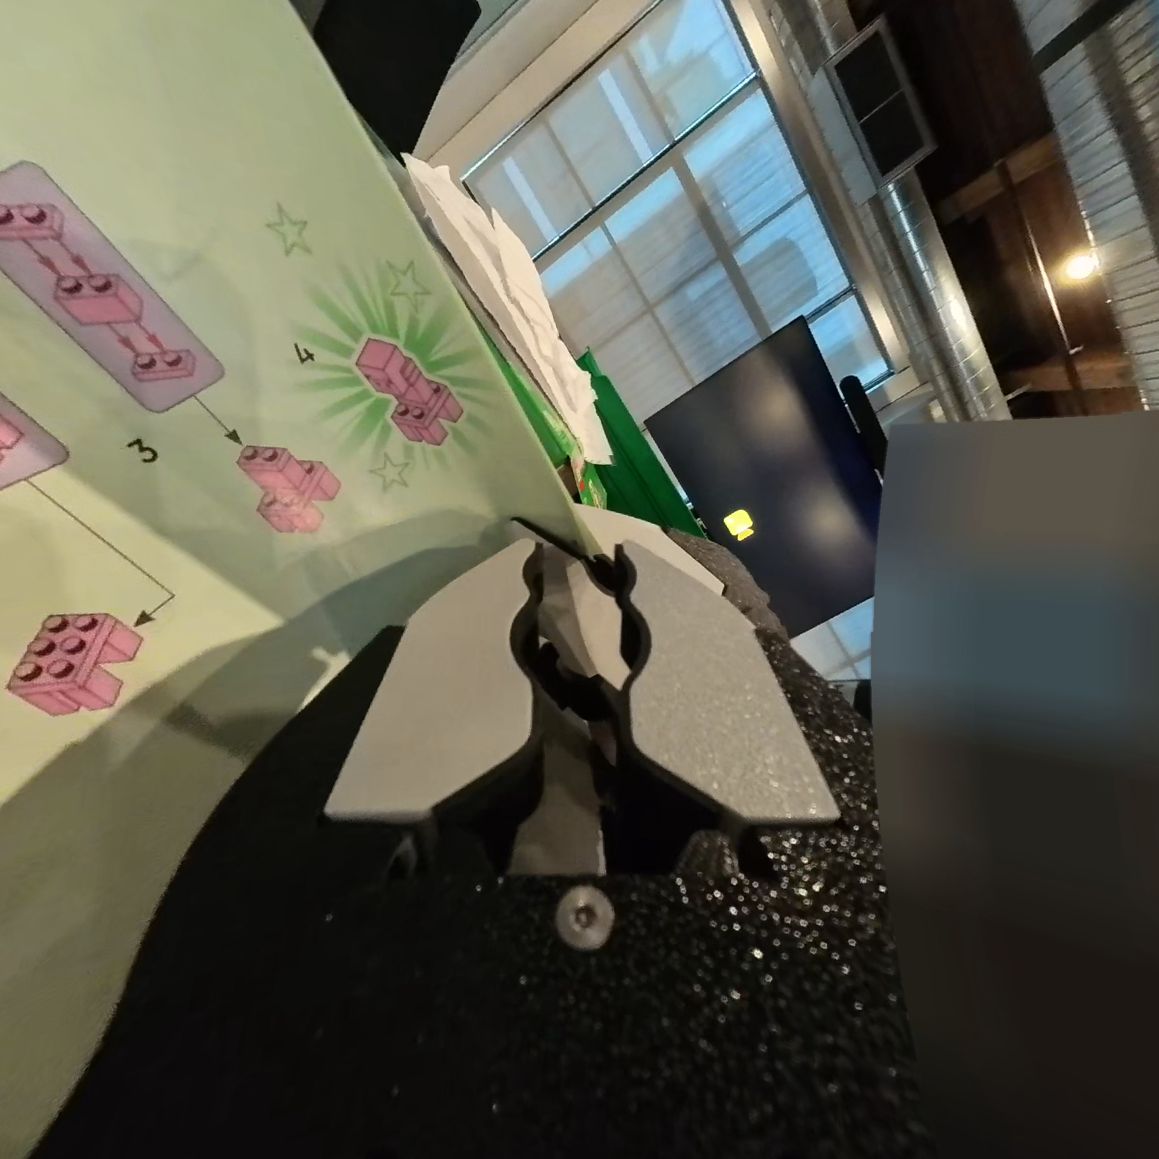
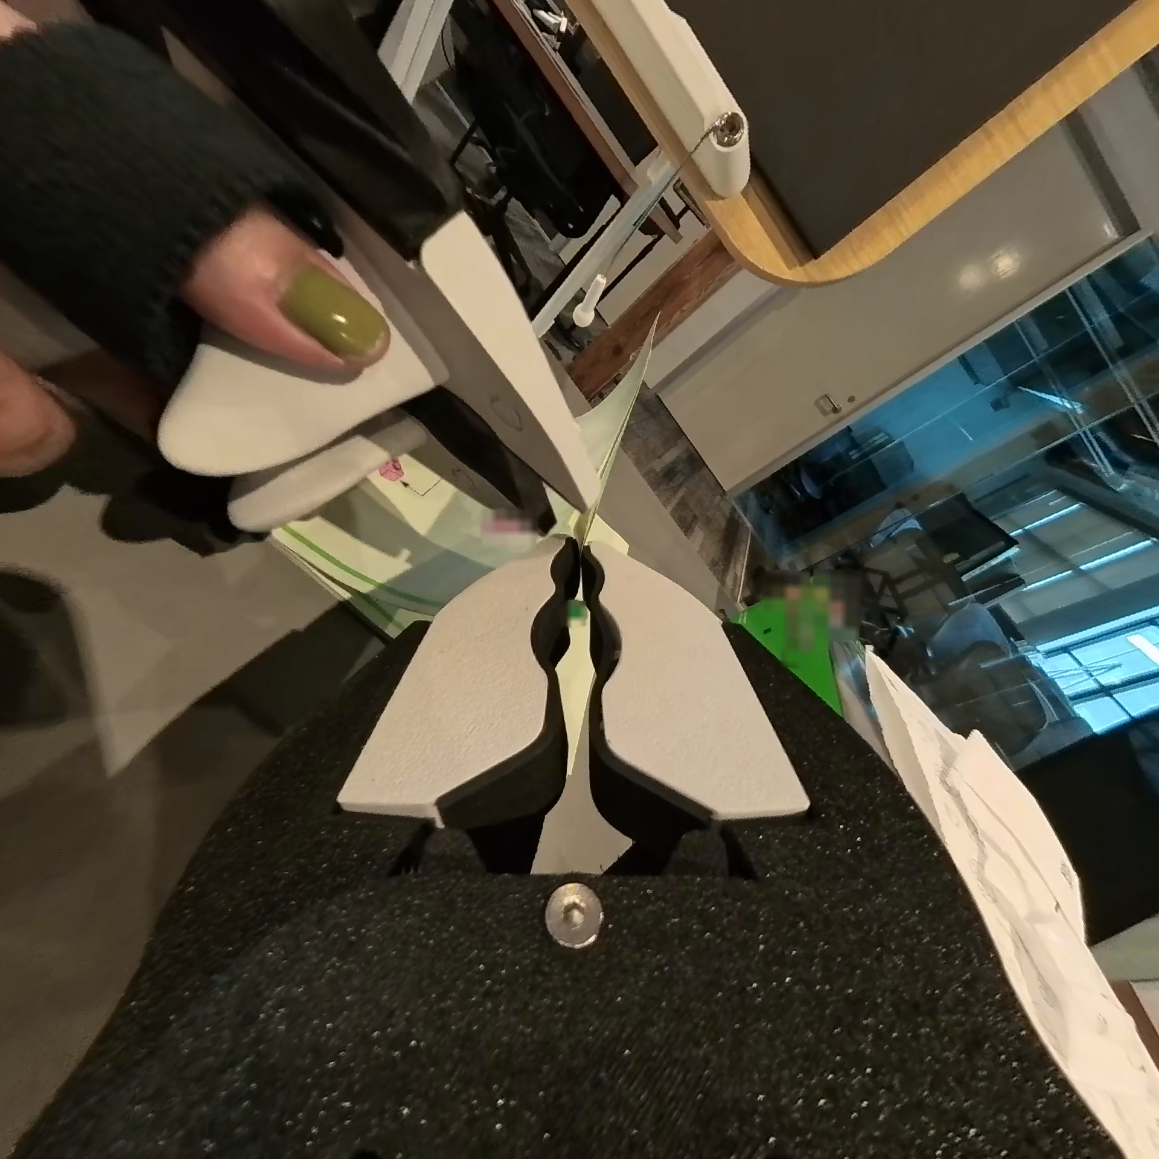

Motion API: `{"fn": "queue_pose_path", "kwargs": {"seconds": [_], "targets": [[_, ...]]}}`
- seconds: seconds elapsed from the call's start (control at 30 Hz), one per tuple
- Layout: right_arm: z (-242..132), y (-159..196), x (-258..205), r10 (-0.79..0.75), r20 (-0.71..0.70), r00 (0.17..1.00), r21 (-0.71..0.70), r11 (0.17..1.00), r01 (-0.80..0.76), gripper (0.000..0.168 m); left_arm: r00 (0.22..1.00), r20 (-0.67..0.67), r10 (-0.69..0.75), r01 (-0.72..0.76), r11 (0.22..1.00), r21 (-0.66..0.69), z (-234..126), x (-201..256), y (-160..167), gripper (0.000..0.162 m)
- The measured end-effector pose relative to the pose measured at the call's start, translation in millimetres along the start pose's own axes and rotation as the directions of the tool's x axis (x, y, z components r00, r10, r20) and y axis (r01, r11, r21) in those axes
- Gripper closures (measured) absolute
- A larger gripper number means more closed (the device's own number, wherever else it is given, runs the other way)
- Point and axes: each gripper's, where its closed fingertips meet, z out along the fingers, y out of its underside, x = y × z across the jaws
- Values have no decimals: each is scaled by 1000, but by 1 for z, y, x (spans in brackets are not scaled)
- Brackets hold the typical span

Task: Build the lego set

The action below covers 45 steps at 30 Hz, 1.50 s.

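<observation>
The pale green instruction booklet (image 1: 219,313), printed with pink brick pictures, is held up in the air and fills the left of the left wrist view. My left gripper (image 1: 577,555) is shut on the page's edge. In the right wrist view the booklet's page (image 2: 618,407) is seen edge-on as a thin sheet. My right gripper (image 2: 578,558) is shut on it. The left gripper (image 2: 580,502) comes in from the upper left, held by a hand in a black fingerless glove (image 2: 125,188), and its tips meet mine at the page. No loose bricks are in view.
A crumpled white paper sheet (image 1: 514,282) lies behind the booklet, and also at the right of the right wrist view (image 2: 972,878). A green box (image 1: 621,451) and a dark monitor (image 1: 765,489) stand behind. A wood-edged tabletop (image 2: 878,238) shows at the top right.
</observation>
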Motion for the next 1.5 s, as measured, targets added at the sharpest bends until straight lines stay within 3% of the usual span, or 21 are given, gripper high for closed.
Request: {"fn": "queue_pose_path", "kwargs": {"seconds": [0.63, 0.9, 1.5], "targets": [[-3, -2, 2, -16, -10, 1000, 8, 1000, 16, 168, 999, 21, -25, 25, 1000, 10, 1, -5, 0, 145], [-3, -3, 1, -91, -27, 995, -4, 996, 91, 168, 1000, -6, -27, 27, 999, 28, 0, -2, -3, 162], [-2, 3, 0, -60, 13, 998, -33, 998, 61, 161, 990, 99, 103, -106, 994, 20, 1, -7, -6, 162]]}}
